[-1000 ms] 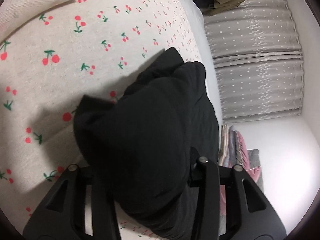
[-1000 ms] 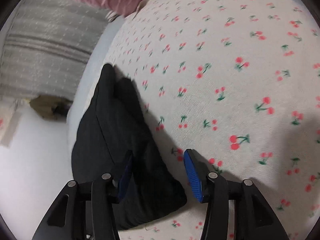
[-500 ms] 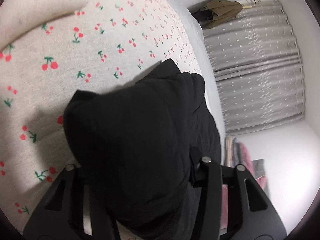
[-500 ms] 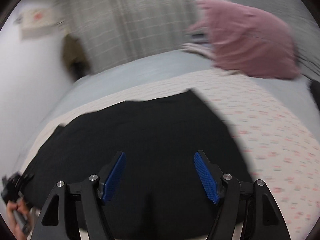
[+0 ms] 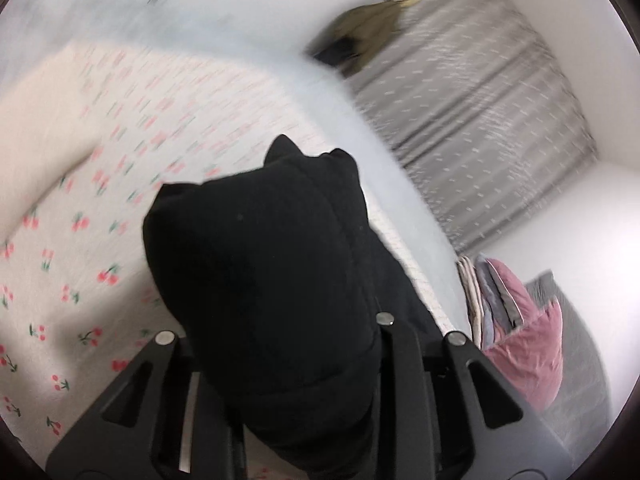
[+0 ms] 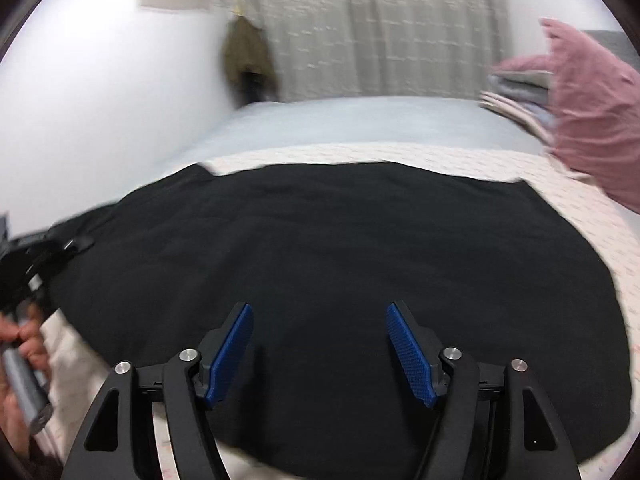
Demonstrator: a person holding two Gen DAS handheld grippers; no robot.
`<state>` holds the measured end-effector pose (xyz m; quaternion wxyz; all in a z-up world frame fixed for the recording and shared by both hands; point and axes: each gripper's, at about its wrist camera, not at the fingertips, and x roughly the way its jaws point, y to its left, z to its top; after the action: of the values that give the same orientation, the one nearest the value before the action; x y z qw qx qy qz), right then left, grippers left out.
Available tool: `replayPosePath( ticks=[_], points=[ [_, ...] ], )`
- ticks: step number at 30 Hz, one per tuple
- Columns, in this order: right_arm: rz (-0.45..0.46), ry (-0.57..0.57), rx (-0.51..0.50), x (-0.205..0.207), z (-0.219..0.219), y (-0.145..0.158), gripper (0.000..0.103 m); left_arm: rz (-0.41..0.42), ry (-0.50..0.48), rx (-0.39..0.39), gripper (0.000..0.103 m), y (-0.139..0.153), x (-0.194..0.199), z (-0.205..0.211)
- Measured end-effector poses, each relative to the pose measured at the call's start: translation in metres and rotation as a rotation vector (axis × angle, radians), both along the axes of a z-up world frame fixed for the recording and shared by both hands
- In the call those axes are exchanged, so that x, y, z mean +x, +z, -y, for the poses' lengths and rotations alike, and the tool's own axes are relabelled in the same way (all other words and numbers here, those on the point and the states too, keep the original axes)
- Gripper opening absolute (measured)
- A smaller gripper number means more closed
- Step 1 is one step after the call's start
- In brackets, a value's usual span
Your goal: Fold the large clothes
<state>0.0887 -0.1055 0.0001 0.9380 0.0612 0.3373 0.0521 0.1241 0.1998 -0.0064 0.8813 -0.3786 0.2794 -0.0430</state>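
On my right wrist camera the black garment [image 6: 320, 264] lies spread wide across the bed [image 6: 580, 216], a matte, dark cloth with soft, shallow wrinkles and a rounded outline. Its far edge runs almost straight across the cherry-print sheet, with a small corner poking out at the far left. The near edge curves down past my right gripper [image 6: 320, 344], whose blue-padded fingers [image 6: 232, 344] stand wide apart above the cloth with nothing between them.

At the left rim of that view I see my left hand [image 6: 24, 344] on its handle, and the garment's left end bunches up toward the tool there.

On the left wrist camera the same black garment [image 5: 272, 272] fills the middle of the frame as a thick, hooded-looking bundle, folded over itself with two small peaks at the top. It drapes straight over my left gripper [image 5: 280, 360] and hides the fingertips; the cloth sits between the two black finger arms, so the left jaws appear clamped on it. The picture is smeared with motion.

Beyond the bed hangs a grey dotted curtain [image 5: 472, 112], and a pink cushion [image 6: 588, 116] rests at the bed's right side beside stacked folded textiles [image 5: 488, 292].
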Motion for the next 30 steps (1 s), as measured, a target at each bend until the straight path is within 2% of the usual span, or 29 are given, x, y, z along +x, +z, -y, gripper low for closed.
replayPosePath(
  ticks=[2, 4, 8, 11, 13, 17, 19, 21, 24, 26, 28, 30],
  points=[
    [0.006, 0.107, 0.024, 0.000, -0.008, -0.002, 0.057, 0.079, -0.036, 0.055, 0.027, 0.021, -0.007, 0.017],
    [-0.022, 0.152, 0.021, 0.003, -0.014, -0.008, 0.044, 0.153, -0.083, 0.106, 0.027, 0.040, -0.013, 0.038],
    [-0.180, 0.185, 0.048, 0.017, -0.011, -0.035, 0.042, 0.255, -0.187, 0.131, 0.027, 0.062, -0.019, 0.074],
    [-0.201, 0.233, 0.134, 0.019, 0.007, -0.033, 0.042, 0.311, -0.285, 0.152, 0.027, 0.070, -0.022, 0.104],
    [-0.229, 0.200, 0.228, 0.022, 0.034, -0.027, 0.042, 0.336, -0.372, 0.173, 0.027, 0.072, -0.023, 0.129],
    [-0.198, 0.051, 0.459, 0.022, 0.113, -0.019, 0.047, 0.337, -0.568, 0.257, 0.027, 0.061, -0.024, 0.183],
    [-0.182, -0.040, 0.582, 0.018, 0.156, -0.022, 0.057, 0.310, -0.671, 0.333, 0.027, 0.043, -0.025, 0.213],
    [-0.171, -0.118, 0.680, 0.013, 0.192, -0.028, 0.061, 0.271, -0.746, 0.388, 0.028, 0.025, -0.026, 0.234],
    [-0.156, -0.212, 0.756, 0.006, 0.229, -0.037, 0.065, 0.198, -0.854, 0.452, 0.028, -0.009, -0.026, 0.255],
    [-0.151, -0.229, 0.806, 0.005, 0.242, -0.044, 0.066, 0.162, -0.901, 0.466, 0.028, -0.029, -0.024, 0.260],
    [-0.153, -0.225, 0.838, 0.002, 0.242, -0.048, 0.069, 0.182, -0.913, 0.502, 0.028, -0.031, -0.030, 0.262],
    [-0.158, -0.216, 0.822, 0.004, 0.235, -0.046, 0.074, 0.187, -0.936, 0.540, 0.035, -0.020, -0.035, 0.262]
  ],
)
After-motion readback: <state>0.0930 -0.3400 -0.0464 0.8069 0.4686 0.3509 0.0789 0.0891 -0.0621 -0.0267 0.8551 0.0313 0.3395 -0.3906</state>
